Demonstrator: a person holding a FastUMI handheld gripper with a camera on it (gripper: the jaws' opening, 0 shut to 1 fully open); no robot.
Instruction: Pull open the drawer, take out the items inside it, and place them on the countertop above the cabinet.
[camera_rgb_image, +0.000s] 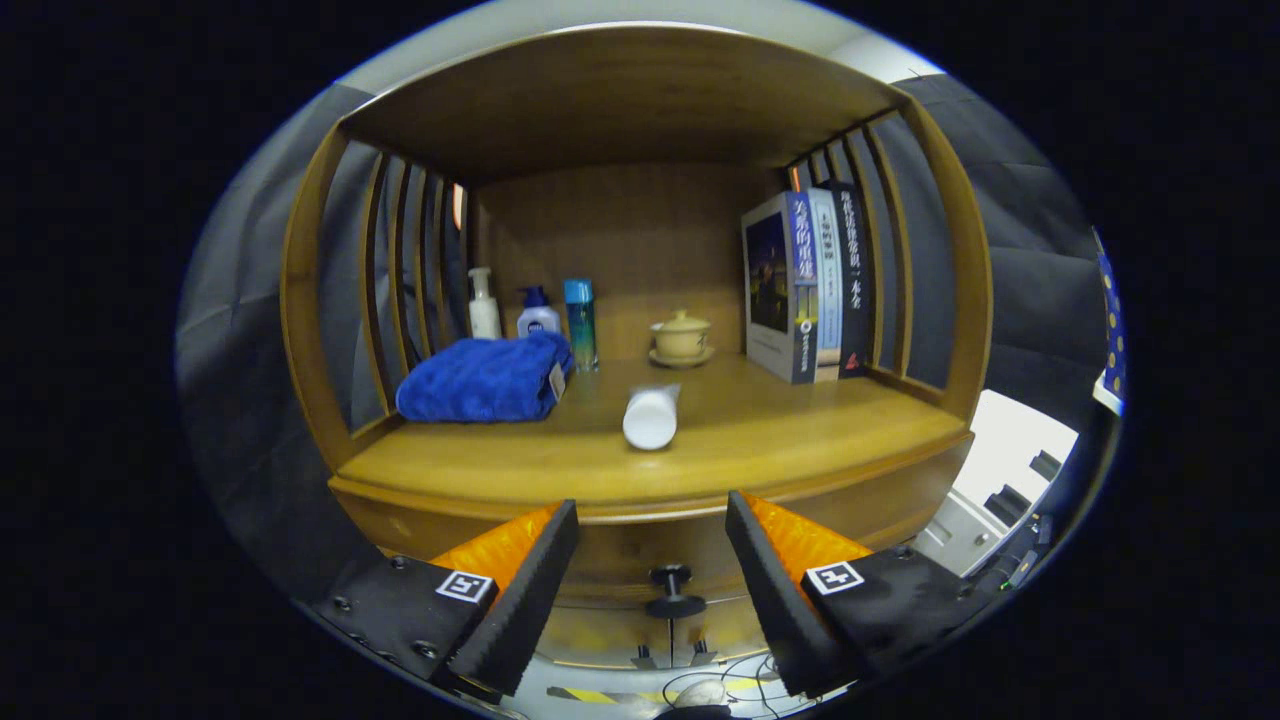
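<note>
Facing the cabinet (640, 560) squarely, the gripper (652, 545) holds its fingers wide apart with nothing between them. The drawer knob (671, 590) sits low in the frame, centred in the gap between the fingers; the drawer looks closed. On the countertop (800, 440), mid-frame, a white tube (651, 417) lies on its side, with a blue towel (485, 378) to its left. Risk: closing the fingers off the small knob's centre would let it slip free; the tube may roll when further items are placed.
</note>
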